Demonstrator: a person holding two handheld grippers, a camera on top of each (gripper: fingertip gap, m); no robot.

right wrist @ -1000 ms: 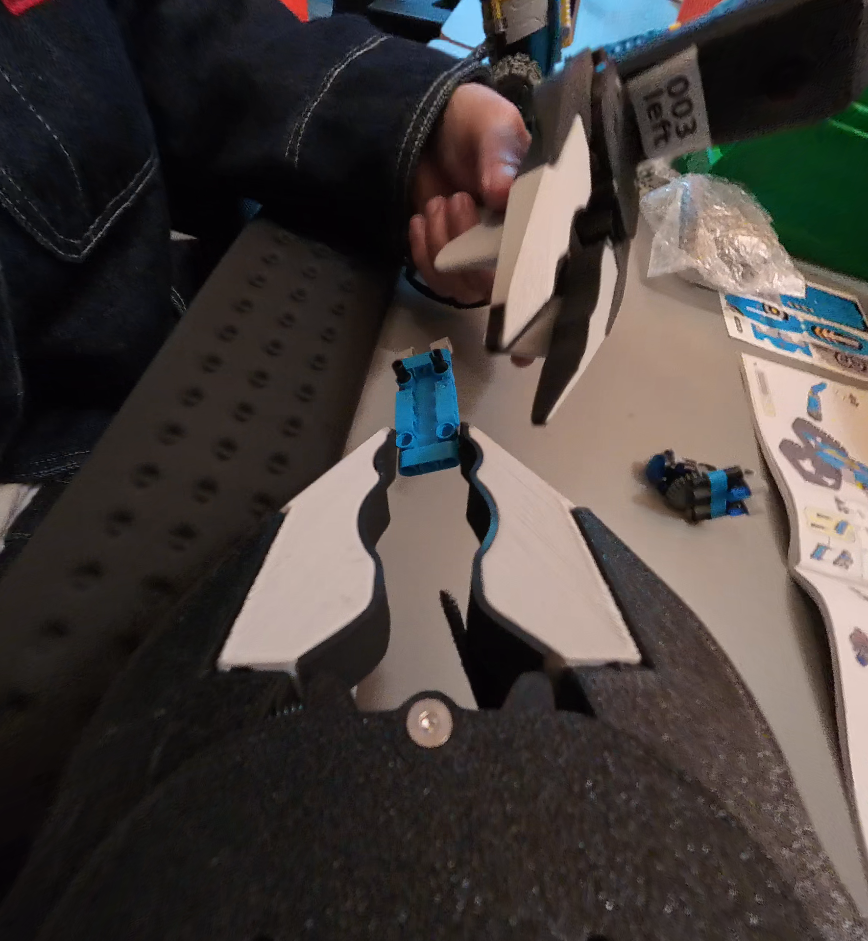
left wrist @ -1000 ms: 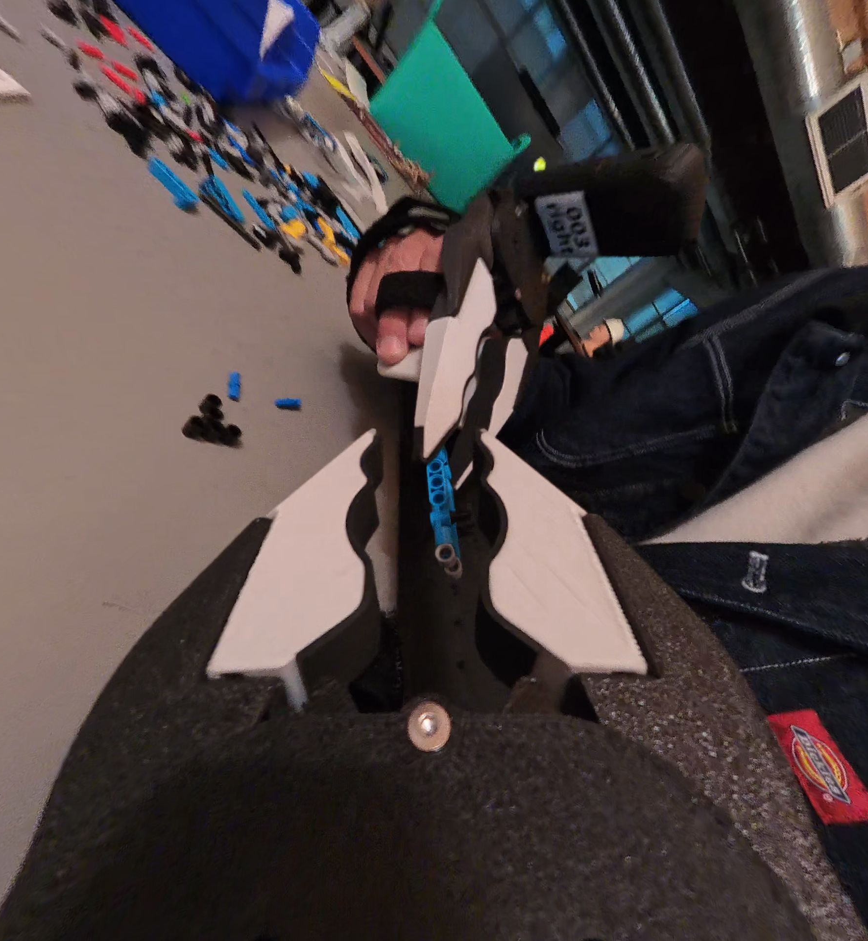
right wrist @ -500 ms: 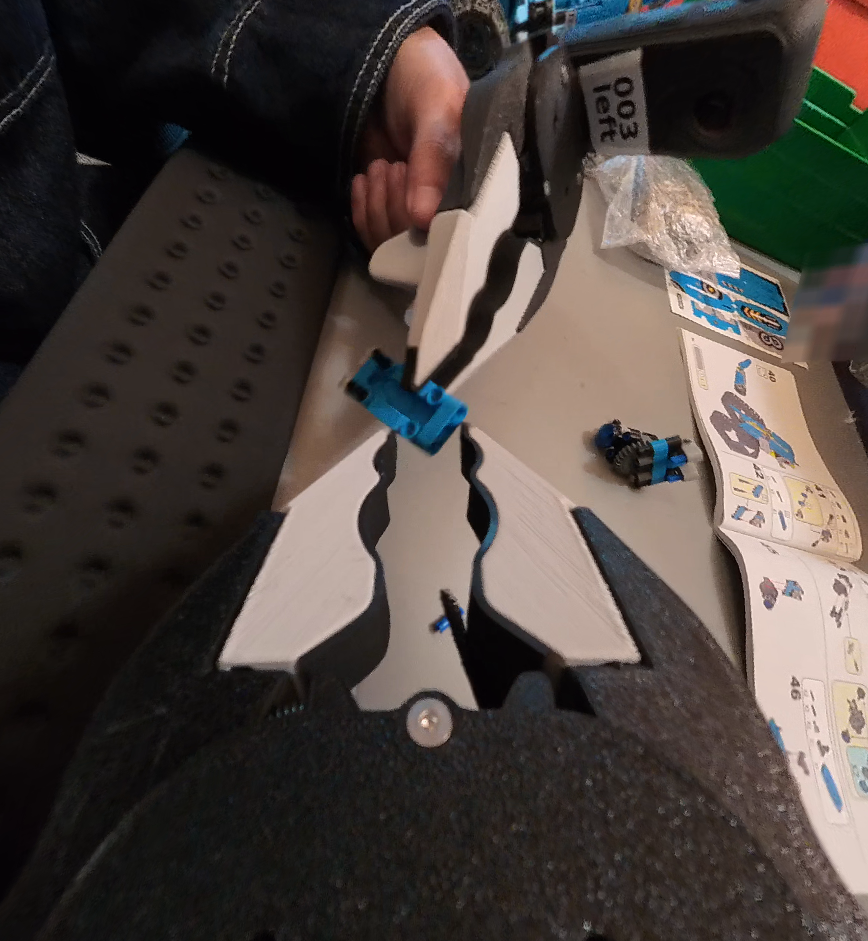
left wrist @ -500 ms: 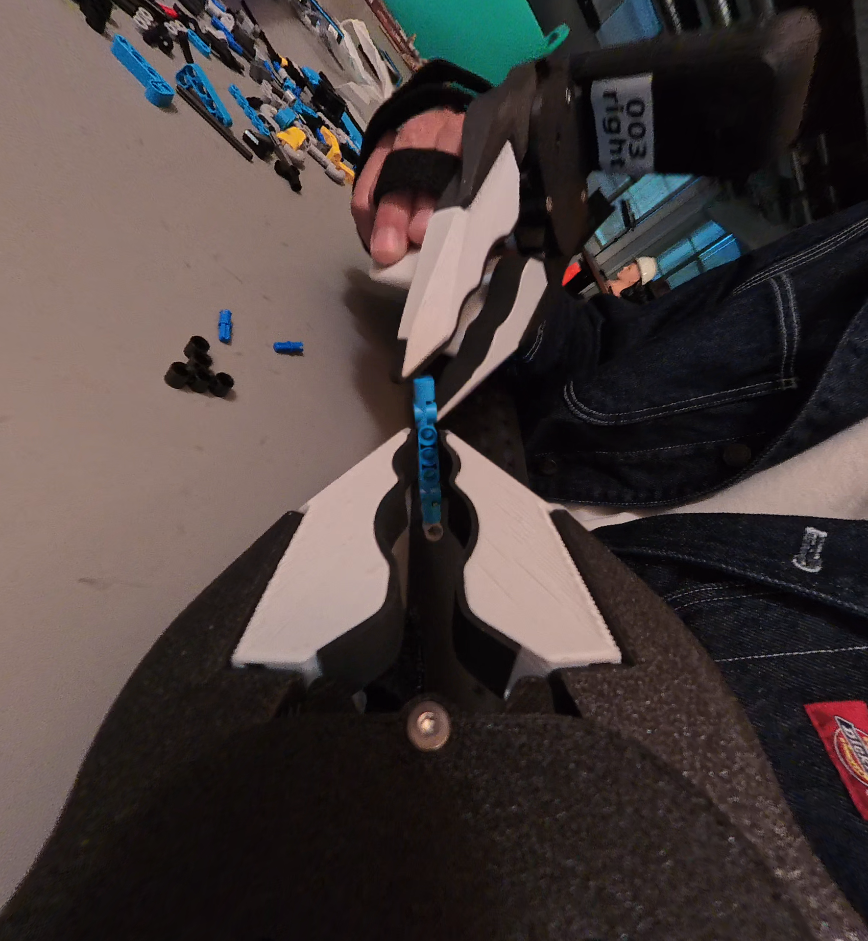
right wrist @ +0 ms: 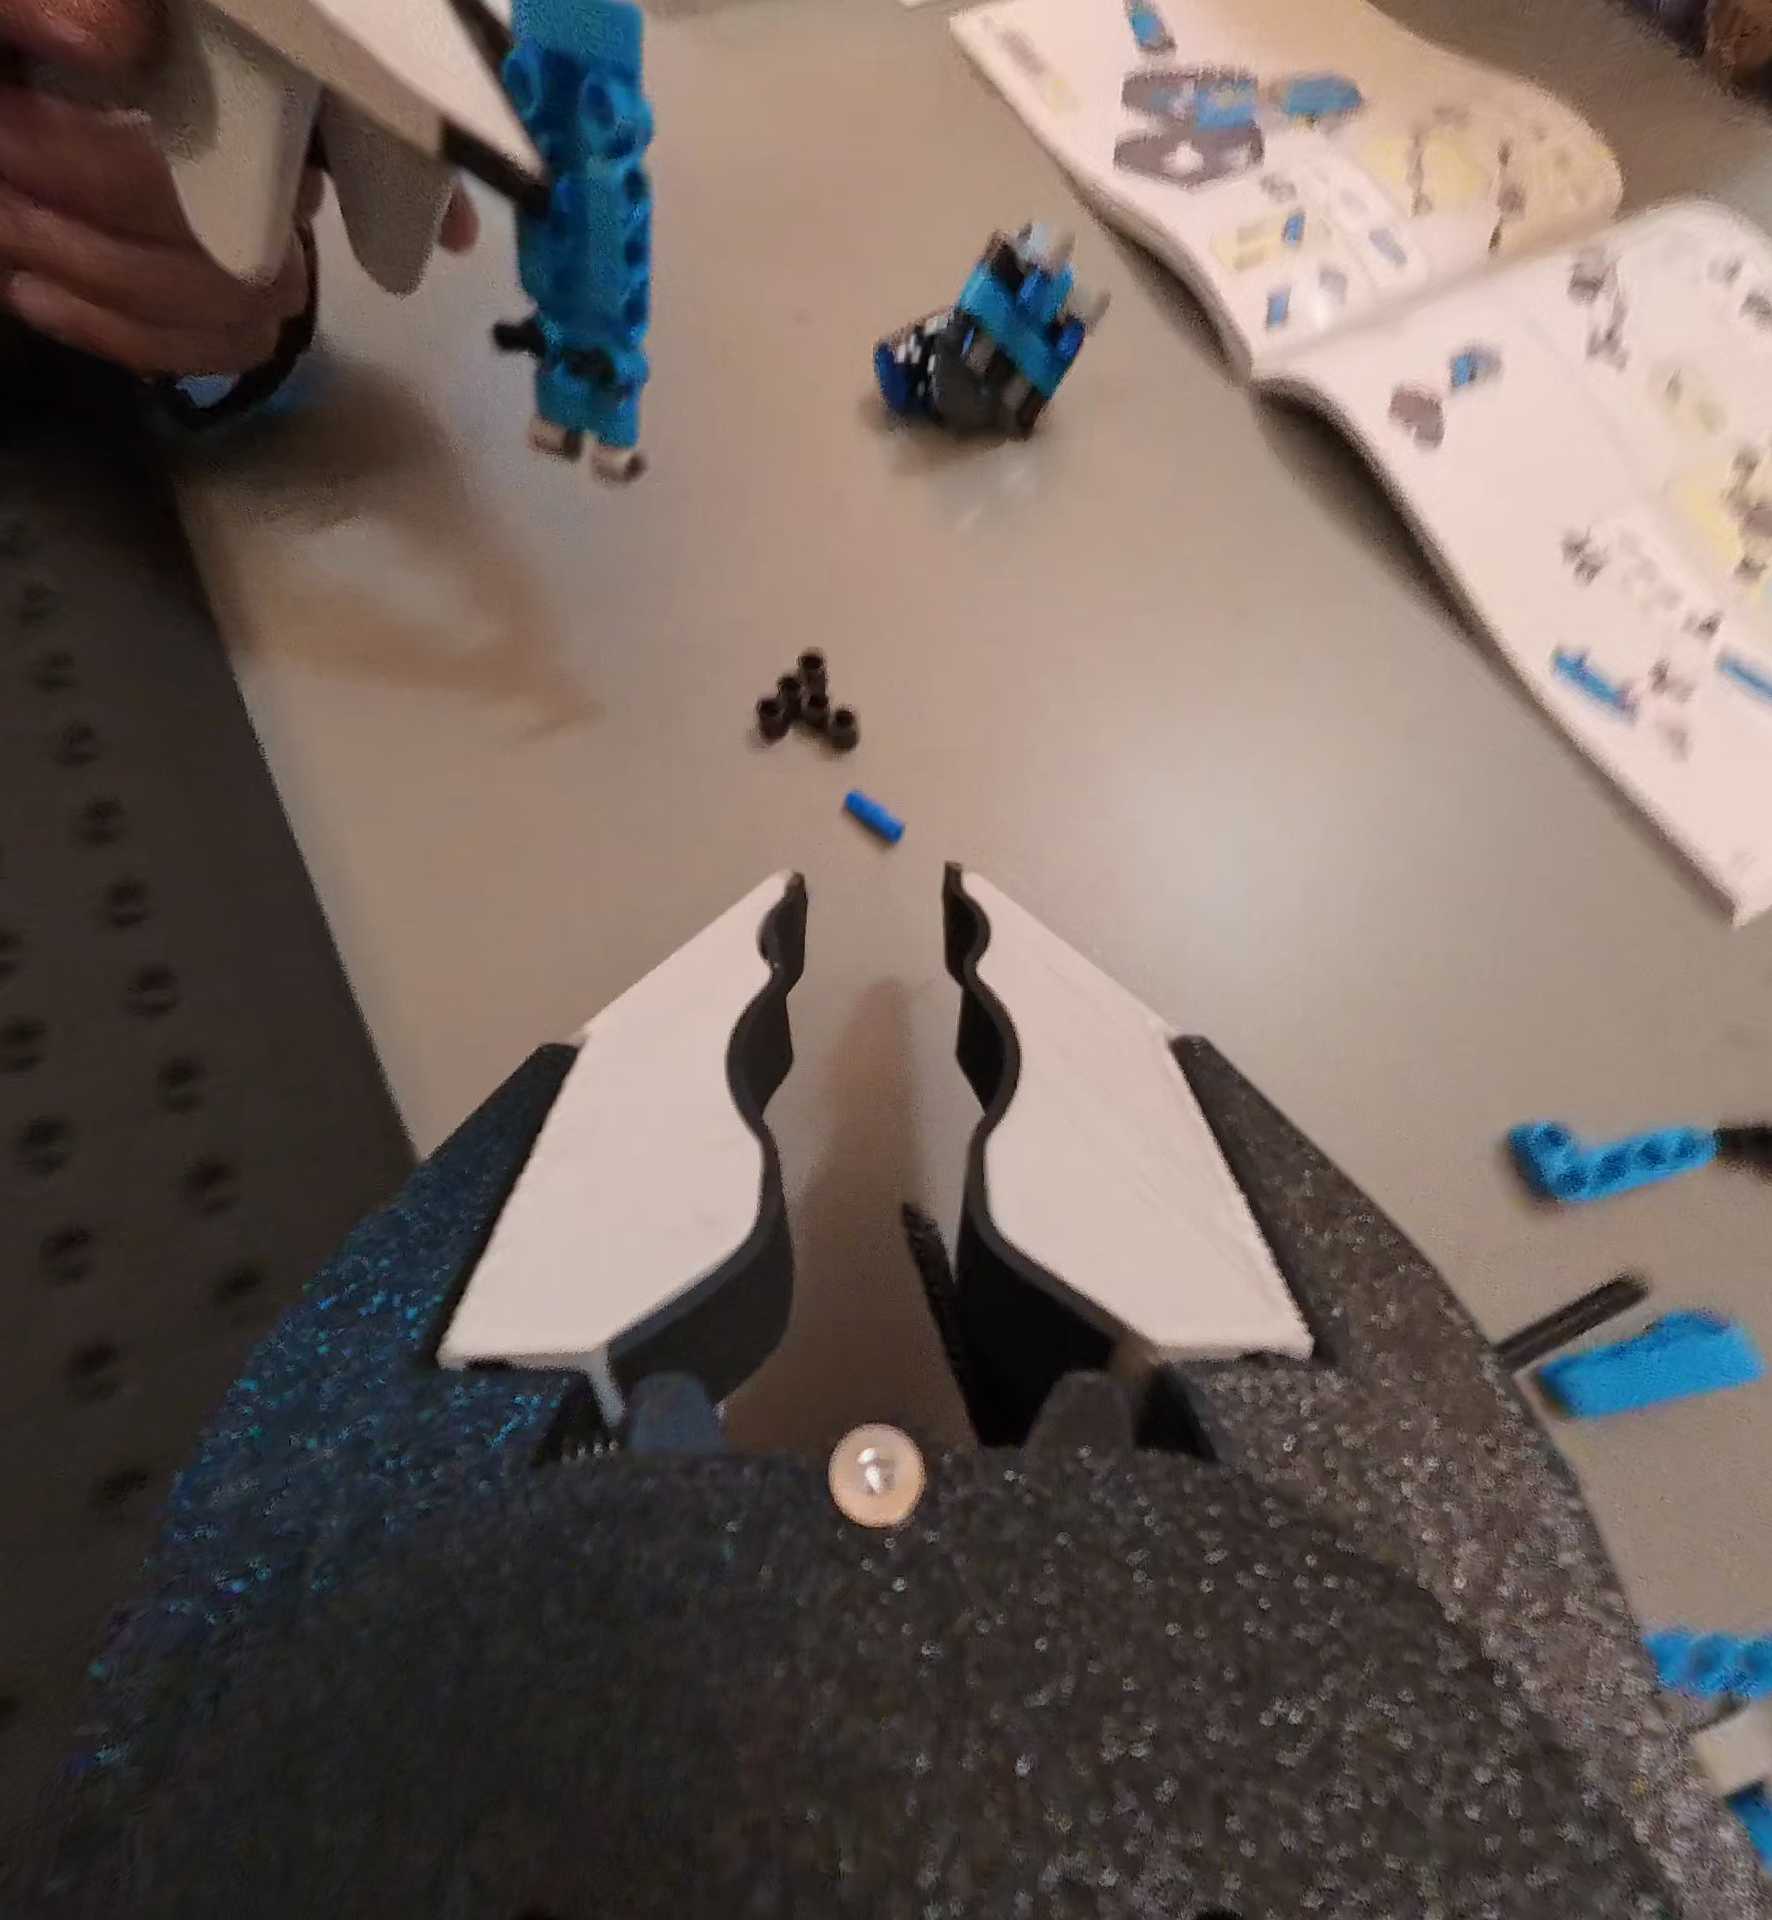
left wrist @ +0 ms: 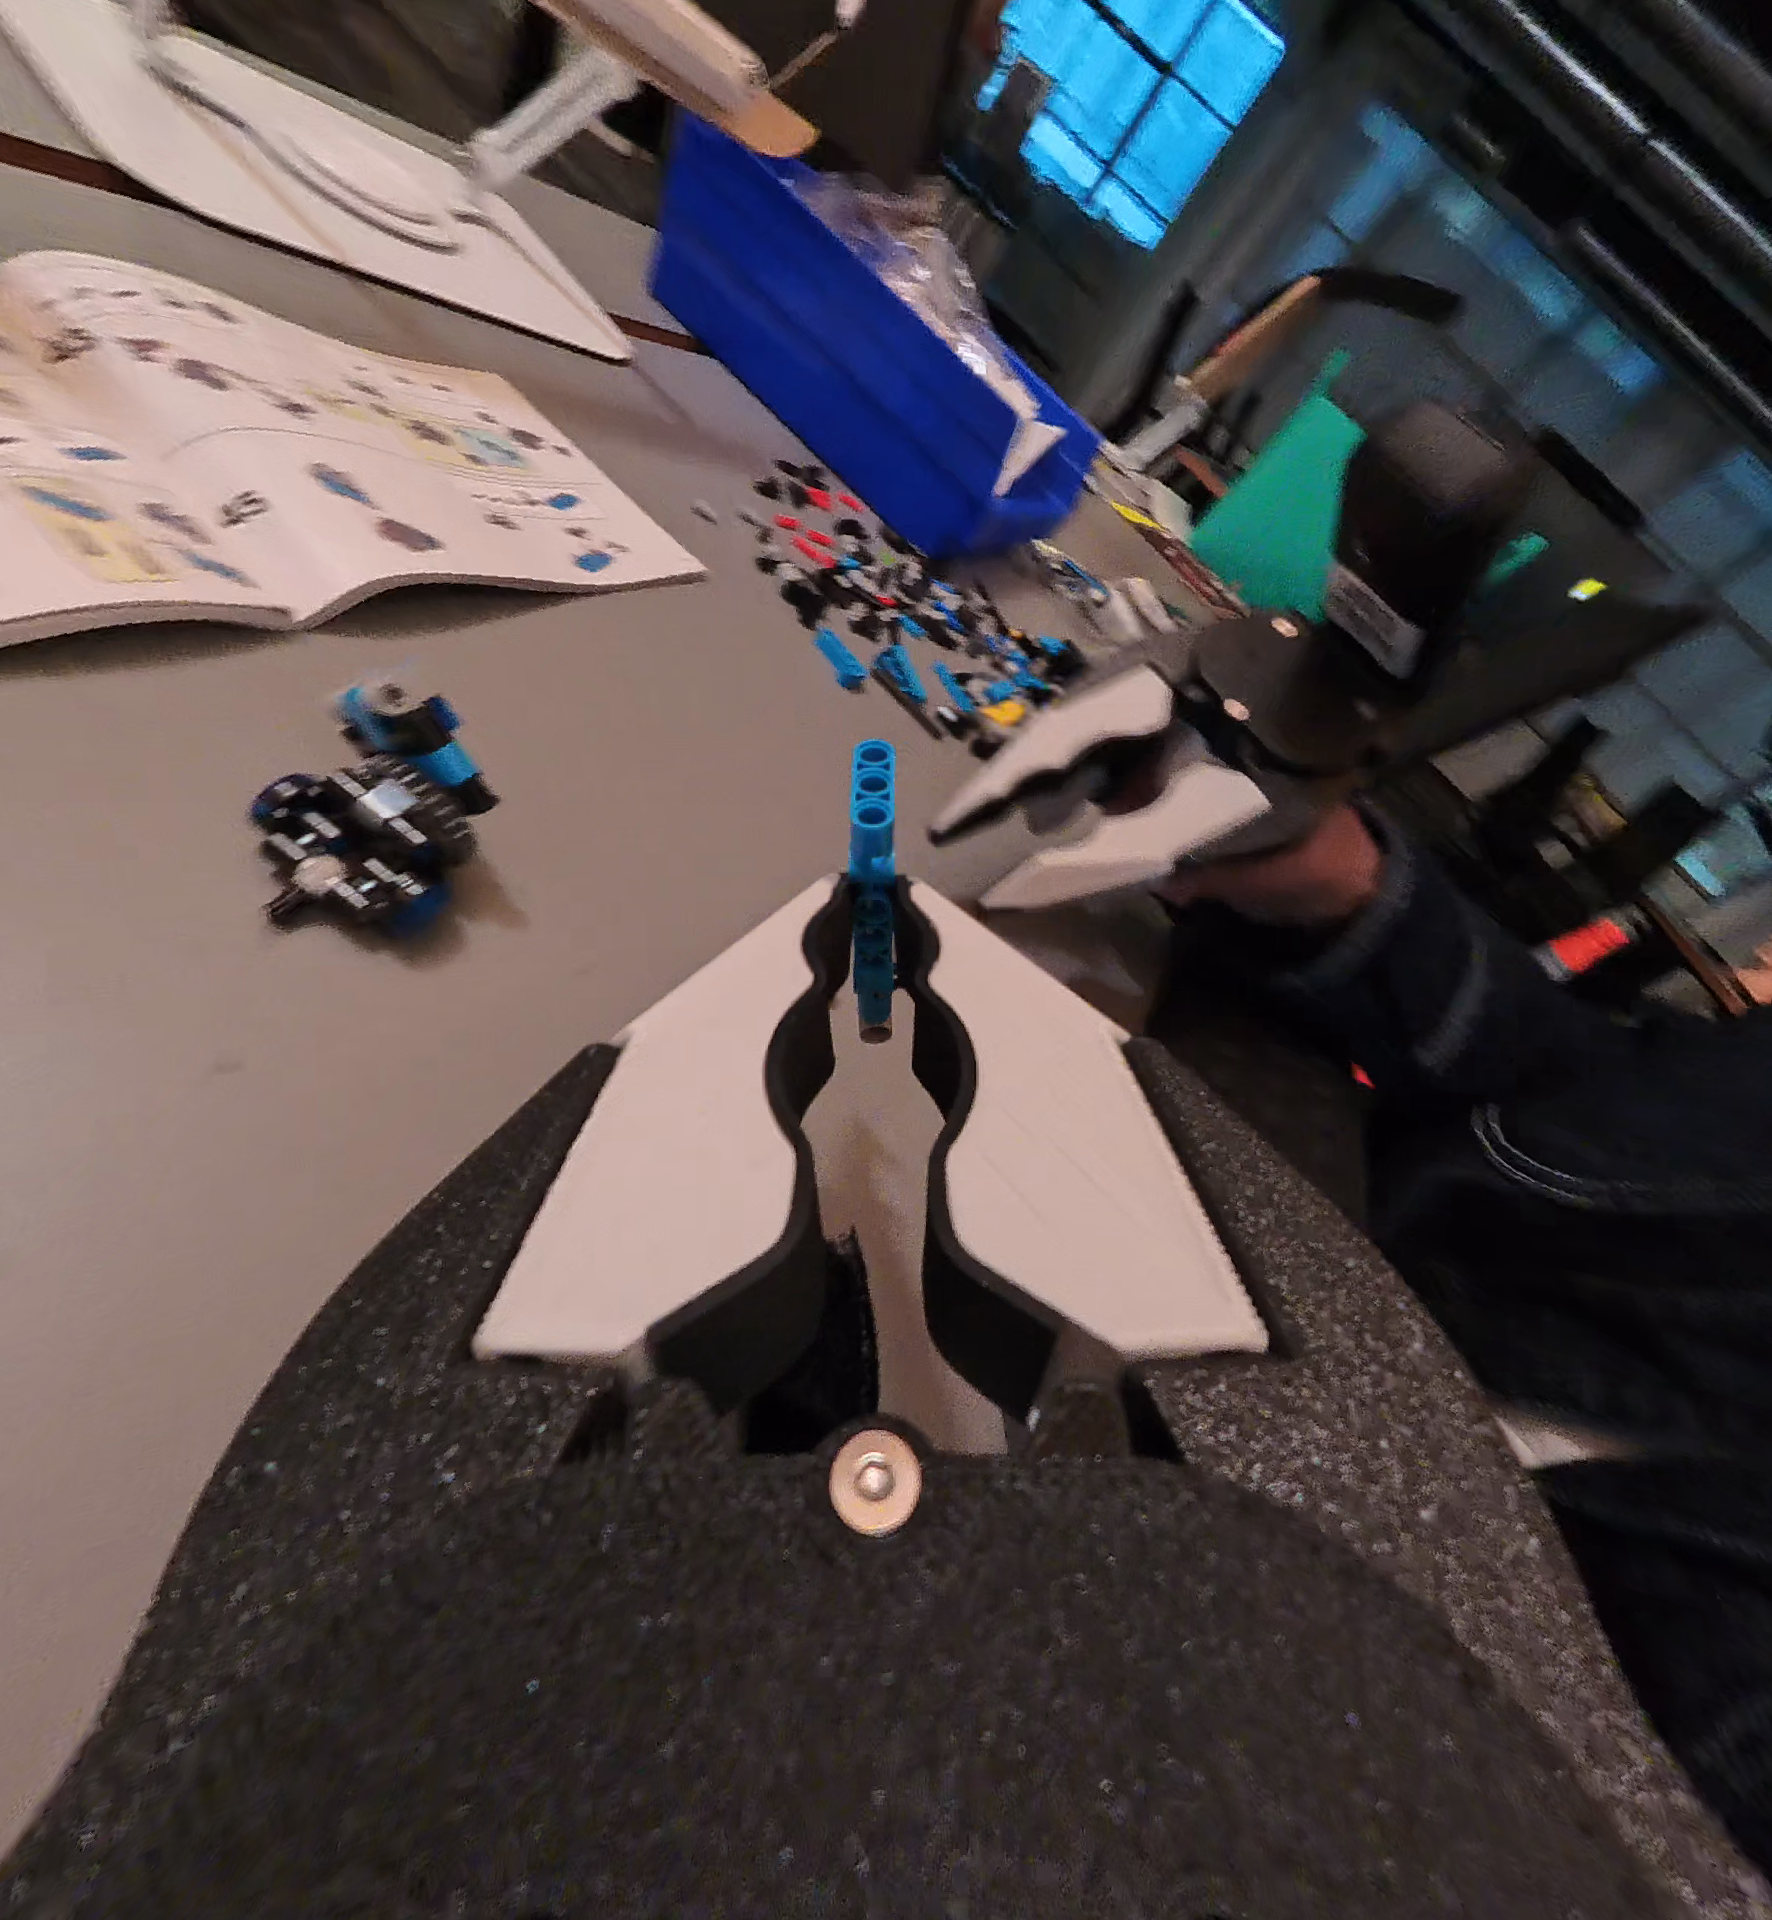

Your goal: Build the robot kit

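My left gripper (left wrist: 874, 883) pinched the blue beam piece (left wrist: 871, 831) upright, long axis along its fingers, while my right gripper (right wrist: 874, 883) hung parted and empty, just short of a small blue pin (right wrist: 874, 815) on the table (right wrist: 1225, 831).

A grey table (left wrist: 134, 1091) fills the near ground, its surface smooth and dully lit, with a soft glare patch (right wrist: 1204, 831) toward 3 o'clock in the right wrist view. A dark perforated panel (right wrist: 61, 1039) runs along its edge at 9 o'clock. At 1 o'clock in the left wrist view, blue-lit window panes (left wrist: 1121, 114) glow in a dim room, and dark slanting beams (left wrist: 1640, 208) cross at 2 o'clock.
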